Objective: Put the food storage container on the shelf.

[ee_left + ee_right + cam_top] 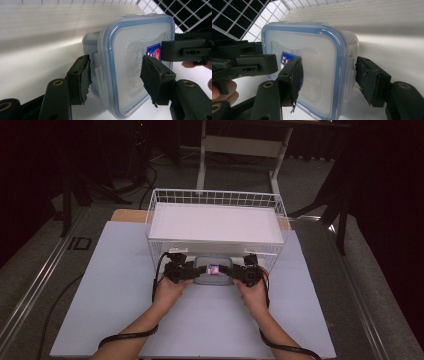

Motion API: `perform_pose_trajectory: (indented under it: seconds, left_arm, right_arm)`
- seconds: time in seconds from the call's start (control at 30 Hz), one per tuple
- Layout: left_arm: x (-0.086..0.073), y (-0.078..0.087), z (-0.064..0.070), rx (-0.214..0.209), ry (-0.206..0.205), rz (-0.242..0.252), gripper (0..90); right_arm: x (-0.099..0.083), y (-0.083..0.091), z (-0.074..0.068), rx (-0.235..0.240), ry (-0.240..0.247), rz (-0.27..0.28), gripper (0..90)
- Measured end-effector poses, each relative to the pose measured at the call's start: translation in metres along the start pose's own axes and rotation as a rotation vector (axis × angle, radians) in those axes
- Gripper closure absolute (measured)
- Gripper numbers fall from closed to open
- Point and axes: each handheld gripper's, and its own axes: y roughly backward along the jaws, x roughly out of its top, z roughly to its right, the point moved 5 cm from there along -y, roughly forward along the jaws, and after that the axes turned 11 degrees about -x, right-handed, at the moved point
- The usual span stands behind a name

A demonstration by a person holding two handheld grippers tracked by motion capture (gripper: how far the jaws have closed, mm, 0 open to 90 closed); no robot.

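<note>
A clear plastic container [212, 270] with a blue-rimmed lid and a small blue and red label sits low at the front of a white wire basket [215, 197]. My left gripper [192, 270] holds its left end. In the left gripper view the left gripper [117, 75] has one pad [83, 78] on the side latch and the other on the lid of the container [125, 50]. My right gripper [234, 271] holds the opposite end. In the right gripper view the right gripper [330, 75] clamps the container [319, 50] the same way.
The basket carries a flat white panel [215, 222] across its top and stands at the back of a pale table board [125, 310]. Cables trail from both wrists. A white desk frame [240, 145] and dark stands are on the floor beyond.
</note>
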Motion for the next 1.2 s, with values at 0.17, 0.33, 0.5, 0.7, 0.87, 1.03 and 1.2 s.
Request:
perform_pose_trajectory:
  seconds: [0.17,0.33,0.5,0.7,0.87,1.03,1.2]
  left_arm:
    - [0.003,-0.001,-0.002,-0.005,0.038,0.019,42.7]
    - [0.002,-0.002,-0.007,-0.026,0.018,0.052,42.2]
    - [0.004,-0.005,-0.010,-0.010,-0.015,0.071,40.3]
    - [0.006,-0.008,-0.014,-0.002,-0.021,0.081,38.8]
    - [0.010,-0.011,-0.014,0.047,-0.061,0.077,38.4]
    - [0.012,-0.010,-0.013,0.068,-0.094,0.073,39.1]
    - [0.011,-0.003,-0.009,0.084,-0.093,0.076,39.2]
  right_arm:
    - [0.006,-0.002,0.001,-0.001,-0.015,0.006,39.0]
    - [0.007,-0.005,0.003,0.001,-0.035,0.012,38.4]
    - [0.009,-0.007,0.002,-0.023,-0.018,0.051,36.9]
    - [0.010,-0.011,-0.001,-0.063,-0.007,0.061,37.6]
    - [0.010,-0.012,0.003,-0.090,-0.002,0.087,37.7]
    - [0.010,-0.007,0.001,-0.114,0.069,0.133,37.6]
    - [0.006,0.005,-0.002,-0.105,0.098,0.133,37.6]
